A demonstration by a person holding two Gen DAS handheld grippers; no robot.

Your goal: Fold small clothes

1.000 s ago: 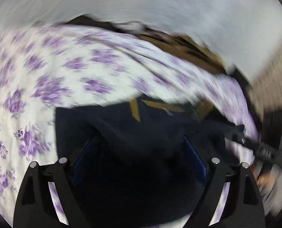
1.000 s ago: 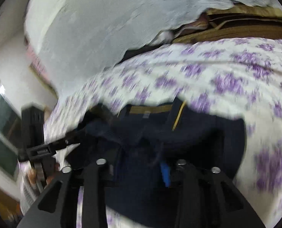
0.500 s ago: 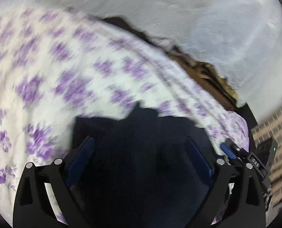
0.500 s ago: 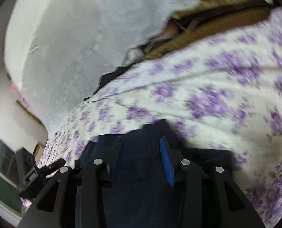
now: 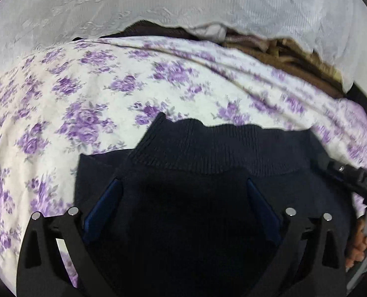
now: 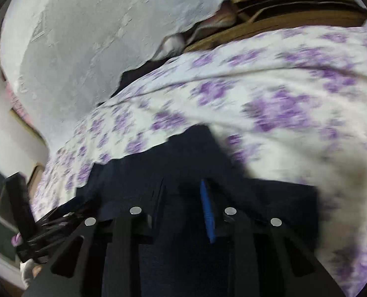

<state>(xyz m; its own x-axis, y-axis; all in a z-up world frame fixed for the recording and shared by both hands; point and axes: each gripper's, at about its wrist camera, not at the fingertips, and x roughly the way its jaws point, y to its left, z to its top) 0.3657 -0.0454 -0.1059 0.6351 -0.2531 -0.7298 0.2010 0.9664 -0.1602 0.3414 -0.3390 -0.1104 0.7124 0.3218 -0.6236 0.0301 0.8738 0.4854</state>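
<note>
A dark navy knit garment (image 5: pixel 208 163) lies on a bed sheet with purple flowers (image 5: pixel 89 99). Its ribbed hem faces away from me and a folded layer lies on top. My left gripper (image 5: pixel 183 198) stands wide open over the garment, blue pads on either side of the fabric. In the right wrist view the same garment (image 6: pixel 183 163) fills the lower middle. My right gripper (image 6: pixel 183 198) has its fingers close together with navy cloth between them. The right gripper also shows at the right edge of the left wrist view (image 5: pixel 351 178).
A white lace curtain (image 5: pixel 158 7) hangs behind the bed. Brown bedding or wood (image 5: pixel 294 57) lies at the far edge of the sheet. The left gripper and a hand (image 6: pixel 25 225) show at the left of the right wrist view. The flowered sheet (image 6: pixel 282 99) stretches beyond the garment.
The garment's yellow-trimmed part has been folded over and is out of sight. Both grippers moved forward and down over the folded garment. The left gripper stays wide open.
</note>
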